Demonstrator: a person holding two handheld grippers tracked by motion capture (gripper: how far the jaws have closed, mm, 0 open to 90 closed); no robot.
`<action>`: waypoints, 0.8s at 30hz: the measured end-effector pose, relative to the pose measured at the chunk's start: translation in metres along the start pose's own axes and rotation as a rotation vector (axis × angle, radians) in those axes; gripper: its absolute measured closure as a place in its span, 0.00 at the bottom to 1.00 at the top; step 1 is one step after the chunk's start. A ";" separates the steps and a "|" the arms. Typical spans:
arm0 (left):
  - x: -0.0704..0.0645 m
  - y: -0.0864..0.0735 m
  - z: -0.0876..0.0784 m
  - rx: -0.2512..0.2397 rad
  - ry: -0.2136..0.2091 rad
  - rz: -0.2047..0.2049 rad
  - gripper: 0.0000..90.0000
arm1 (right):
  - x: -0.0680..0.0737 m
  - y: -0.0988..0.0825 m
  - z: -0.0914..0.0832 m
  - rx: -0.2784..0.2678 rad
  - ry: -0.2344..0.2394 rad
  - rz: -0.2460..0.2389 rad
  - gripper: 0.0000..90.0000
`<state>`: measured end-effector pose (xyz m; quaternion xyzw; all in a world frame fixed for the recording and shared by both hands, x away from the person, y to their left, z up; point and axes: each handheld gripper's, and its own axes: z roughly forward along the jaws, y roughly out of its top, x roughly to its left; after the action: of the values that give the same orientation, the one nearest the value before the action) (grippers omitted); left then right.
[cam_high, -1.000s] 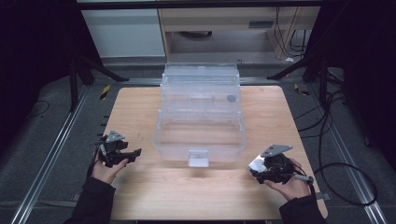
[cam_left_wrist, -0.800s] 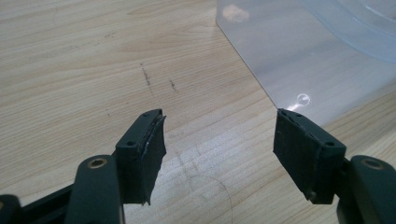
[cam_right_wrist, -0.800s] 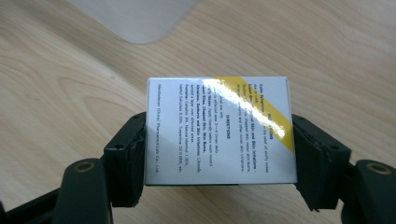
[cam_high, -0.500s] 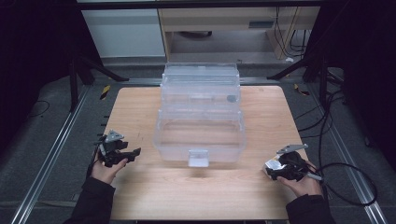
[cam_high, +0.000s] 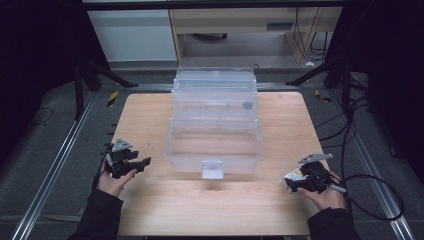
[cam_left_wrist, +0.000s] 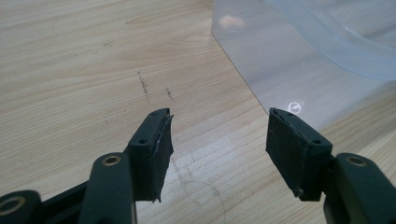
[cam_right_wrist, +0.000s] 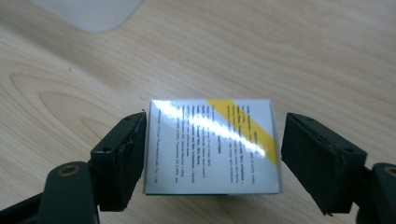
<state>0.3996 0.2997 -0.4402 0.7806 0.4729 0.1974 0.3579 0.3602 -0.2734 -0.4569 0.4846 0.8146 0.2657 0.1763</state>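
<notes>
A small white box with a yellow stripe and fine print (cam_right_wrist: 210, 149) rests on the wooden table between the jaws of my right gripper (cam_right_wrist: 212, 154). Those jaws have just been opening: the left pad is at the box's edge and a thin gap shows at the right pad. From above, the right gripper (cam_high: 290, 184) and the box (cam_high: 291, 178) are near the table's front right. My left gripper (cam_high: 142, 164) is at the front left. Its jaws (cam_left_wrist: 217, 140) stand apart with nothing between them and have just been closing a little.
A large clear plastic storage bin (cam_high: 215, 135) with a front latch stands at the middle of the table (cam_high: 200, 200). Its wall (cam_left_wrist: 299, 60) lies just ahead of the left gripper. Cables run along the floor to the right, and metal rails flank the table.
My right hand has moved to the right and slightly down with the box. The left hand has stayed in place.
</notes>
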 end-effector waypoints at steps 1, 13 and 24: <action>0.000 0.001 -0.001 -0.001 -0.003 0.002 0.45 | 0.000 0.000 0.000 0.000 0.000 0.000 0.26; -0.008 0.022 -0.011 -0.049 -0.024 0.028 0.51 | -0.003 0.022 -0.023 -0.224 -0.014 0.040 0.28; -0.023 0.053 -0.010 -0.101 -0.058 0.050 0.54 | 0.002 0.052 -0.024 -0.297 0.005 0.026 0.26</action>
<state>0.4133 0.2678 -0.3934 0.7784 0.4321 0.2075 0.4054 0.3824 -0.2577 -0.4064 0.4631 0.7602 0.3869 0.2407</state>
